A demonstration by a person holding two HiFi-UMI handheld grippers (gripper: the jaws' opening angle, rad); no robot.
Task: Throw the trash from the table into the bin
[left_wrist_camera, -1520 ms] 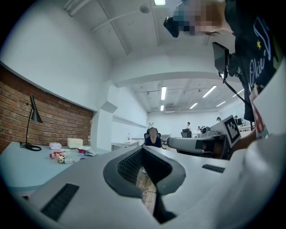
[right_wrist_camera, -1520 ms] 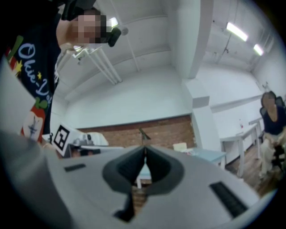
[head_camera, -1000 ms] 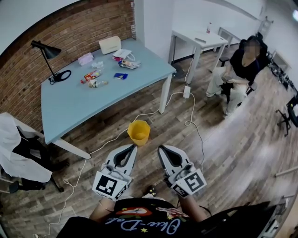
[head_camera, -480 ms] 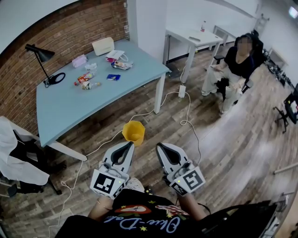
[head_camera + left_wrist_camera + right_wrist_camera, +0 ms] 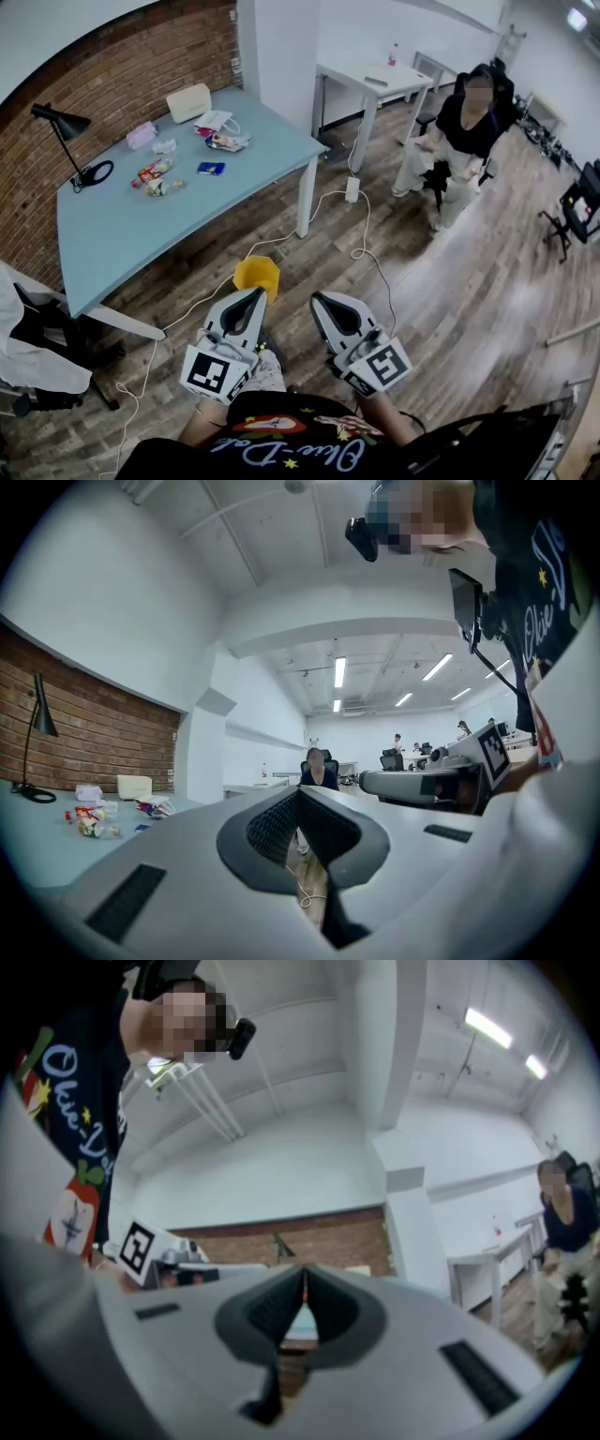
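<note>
Several wrappers and packets of trash (image 5: 159, 175) lie at the far side of the light blue table (image 5: 122, 234), and they show small at the left of the left gripper view as trash (image 5: 90, 817). A yellow bin (image 5: 256, 274) stands on the floor in front of the table. My left gripper (image 5: 257, 292) (image 5: 298, 794) is shut and empty, its tip just short of the bin. My right gripper (image 5: 317, 300) (image 5: 304, 1274) is held beside it, also shut with nothing in it.
A black desk lamp (image 5: 71, 141) and a white box (image 5: 187, 101) stand on the table by the brick wall. A white cable (image 5: 361, 239) runs over the wooden floor. A person sits on a chair (image 5: 455, 122) near a white table (image 5: 375, 80). A chair with a white garment (image 5: 28, 347) is at left.
Both grippers have moved over the floor towards the bin, which now sits right at the left gripper's tip. Table and seated person have slid left in view. The jaws stayed shut.
</note>
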